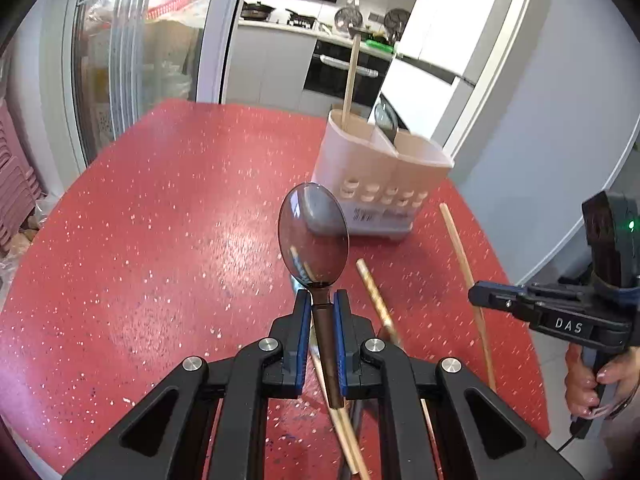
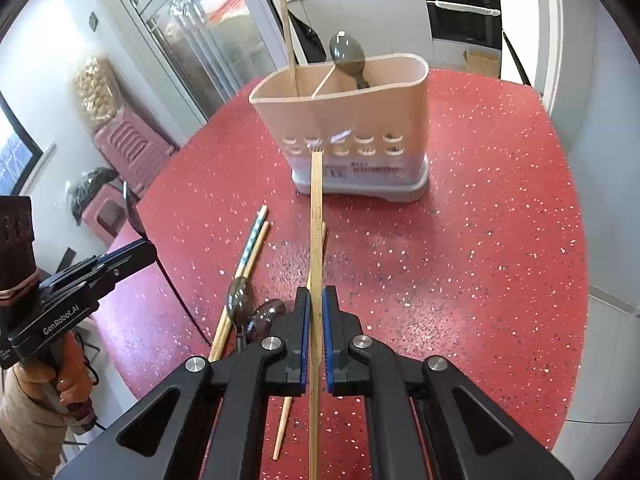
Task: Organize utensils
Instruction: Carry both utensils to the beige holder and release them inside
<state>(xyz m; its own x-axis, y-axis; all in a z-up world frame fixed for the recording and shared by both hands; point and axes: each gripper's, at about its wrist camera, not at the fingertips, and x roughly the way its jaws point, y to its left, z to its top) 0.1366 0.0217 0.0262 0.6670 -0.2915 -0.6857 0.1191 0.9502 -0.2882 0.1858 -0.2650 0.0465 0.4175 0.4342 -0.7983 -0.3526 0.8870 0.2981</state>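
Left wrist view: red speckled tabletop [image 1: 160, 220]; left tool [image 1: 322, 304] clamps a dark spoon [image 1: 314, 236] by its handle, short of the beige utensil holder [image 1: 380, 176]. Right wrist view: right tool [image 2: 315, 300] grips a wooden chopstick [image 2: 316, 216] aimed at the holder; loose chopsticks [image 2: 252, 248] and spoons [image 2: 240, 300] lie left.

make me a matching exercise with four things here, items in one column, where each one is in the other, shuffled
Items:
1. spoon with dark handle
2. long wooden chopstick
3. blue-patterned chopstick
4. grey spoon

Places:
A. lying on the red table
B. standing in the beige holder
C. clamped in the left gripper
D. clamped in the right gripper

Pairs: 1-C, 2-D, 3-A, 4-B
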